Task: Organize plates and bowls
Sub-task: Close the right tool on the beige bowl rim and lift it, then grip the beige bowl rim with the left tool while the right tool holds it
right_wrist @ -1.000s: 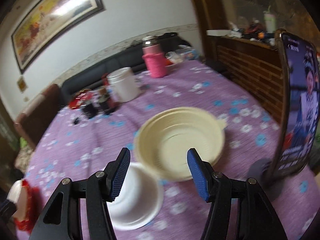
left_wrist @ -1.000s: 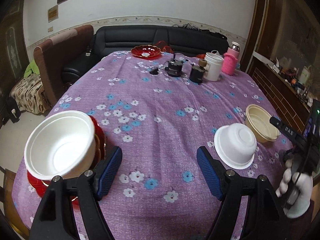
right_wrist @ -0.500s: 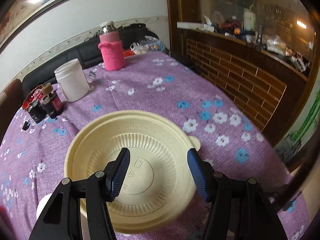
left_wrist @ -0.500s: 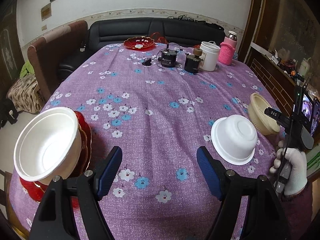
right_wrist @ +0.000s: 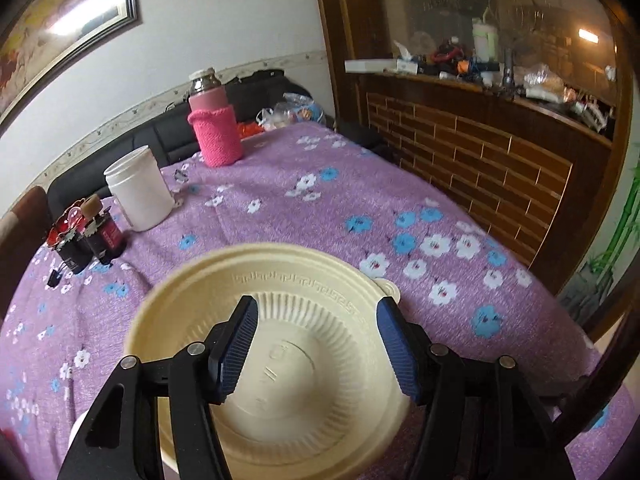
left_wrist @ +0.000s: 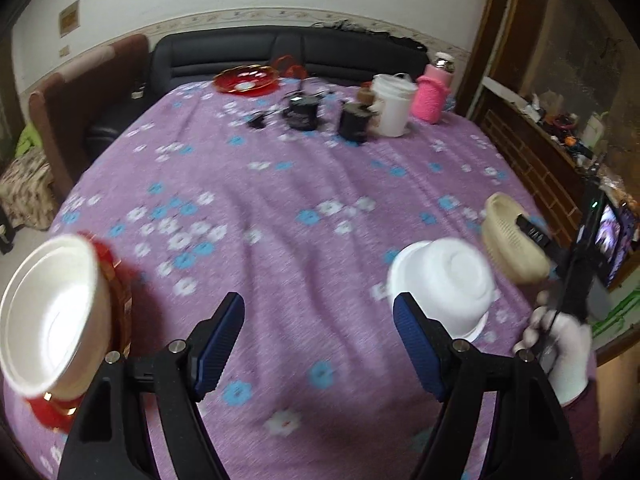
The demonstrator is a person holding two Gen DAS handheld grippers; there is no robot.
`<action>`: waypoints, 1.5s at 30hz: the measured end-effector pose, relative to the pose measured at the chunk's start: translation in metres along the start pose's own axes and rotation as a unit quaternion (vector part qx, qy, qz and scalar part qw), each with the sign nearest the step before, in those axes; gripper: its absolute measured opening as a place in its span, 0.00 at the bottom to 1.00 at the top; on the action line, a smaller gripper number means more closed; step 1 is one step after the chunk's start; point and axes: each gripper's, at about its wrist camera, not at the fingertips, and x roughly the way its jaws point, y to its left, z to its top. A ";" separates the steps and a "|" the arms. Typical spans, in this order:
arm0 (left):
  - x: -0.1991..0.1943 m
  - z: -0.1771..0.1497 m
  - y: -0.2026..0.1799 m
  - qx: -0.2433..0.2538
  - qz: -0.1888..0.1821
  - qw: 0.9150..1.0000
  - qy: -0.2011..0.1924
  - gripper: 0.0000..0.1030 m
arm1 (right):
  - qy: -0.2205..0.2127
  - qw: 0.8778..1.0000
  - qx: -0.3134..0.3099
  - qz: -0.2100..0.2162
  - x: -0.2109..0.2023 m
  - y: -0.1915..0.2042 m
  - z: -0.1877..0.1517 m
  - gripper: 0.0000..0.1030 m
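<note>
- The right gripper (right_wrist: 316, 348) hangs over the hollow of a cream bowl (right_wrist: 280, 360); its jaws have just been opening, and both blue pads show in front of the bowl's ribbed inside, neither seen pressing on a wall.
- In the left wrist view the cream bowl (left_wrist: 510, 240) stands tipped on its side, off to the right of the left gripper, with a dark finger of the right tool across it; whether that finger touches the bowl cannot be told.
- A gloved hand (left_wrist: 560, 348) grips the right tool's handle, low at the right.
- The left gripper (left_wrist: 318, 344) is held apart above the purple flowered tablecloth (left_wrist: 280, 200), nothing between its pads.
- An upside-down white bowl (left_wrist: 444, 284) lies just ahead of the left gripper's right finger, beside the cream bowl.
- To the left of the left gripper an upright white bowl (left_wrist: 48, 316) sits on a pile of red plates (left_wrist: 116, 280).
- Far ahead of the left gripper, at the table's far edge, are a red dish (left_wrist: 246, 80), two dark jars, a white tub (left_wrist: 394, 108) and a bottle in a pink knitted sleeve (left_wrist: 434, 92).
- Beyond the table stands a black sofa (left_wrist: 280, 52).
</note>
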 end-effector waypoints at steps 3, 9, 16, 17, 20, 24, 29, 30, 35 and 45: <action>0.015 0.020 -0.015 0.001 -0.032 0.999 0.009 0.74 | -0.011 1.000 -0.007 -0.009 -0.001 0.002 0.000 0.68; 0.052 0.048 -0.040 -0.009 -0.087 0.995 0.055 0.74 | -0.021 0.999 -0.023 0.009 -0.005 0.005 0.000 0.71; 0.078 0.055 -0.053 -0.017 -0.098 0.992 0.075 0.74 | 0.093 0.970 0.056 0.217 0.023 -0.004 -0.001 0.74; 0.081 0.055 -0.052 -0.021 -0.099 0.992 0.078 0.74 | 0.110 0.952 0.070 0.276 0.024 -0.003 -0.001 0.74; 0.091 0.056 -0.048 -0.035 -0.104 0.990 0.088 0.74 | 0.111 0.930 0.071 0.342 0.016 0.005 0.000 0.74; 0.102 0.059 -0.041 -0.054 -0.108 0.988 0.099 0.74 | 0.085 0.929 0.057 0.357 -0.001 0.010 0.003 0.74; 0.118 0.075 -0.042 -0.069 -0.116 0.986 0.101 0.74 | 0.020 0.971 0.059 0.229 -0.014 0.000 0.006 0.74; 0.123 0.081 -0.044 -0.069 -0.117 0.986 0.101 0.74 | 0.012 0.977 0.059 0.203 -0.015 -0.001 0.006 0.74; 0.148 0.099 -0.065 -0.054 -0.135 0.982 0.120 0.74 | 0.031 0.992 0.039 0.119 0.001 -0.001 0.005 0.74; 0.201 0.096 -0.111 -0.005 -0.150 0.972 0.181 0.73 | 0.106 0.984 0.043 0.138 0.028 0.001 -0.011 0.49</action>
